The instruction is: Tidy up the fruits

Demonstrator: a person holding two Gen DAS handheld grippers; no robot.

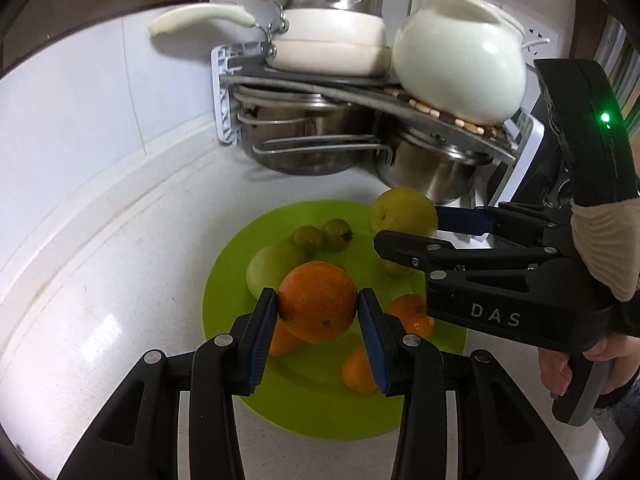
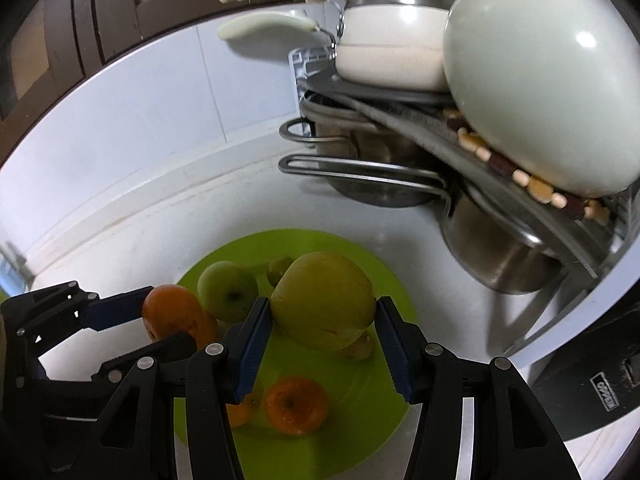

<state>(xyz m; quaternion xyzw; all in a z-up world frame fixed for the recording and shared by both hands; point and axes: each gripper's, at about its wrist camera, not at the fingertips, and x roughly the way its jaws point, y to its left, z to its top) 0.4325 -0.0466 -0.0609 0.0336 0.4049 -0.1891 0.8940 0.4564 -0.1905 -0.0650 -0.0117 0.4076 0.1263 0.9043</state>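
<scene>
My left gripper is shut on an orange and holds it above the green plate. It also shows in the right wrist view. My right gripper is shut on a yellow-green pear, held above the plate; the pear shows at the plate's far right in the left wrist view. On the plate lie loose oranges, a green apple and two small green fruits.
A rack with steel pots, a white pan and a white jug stands in the back corner of the white counter. A tiled wall is at the left.
</scene>
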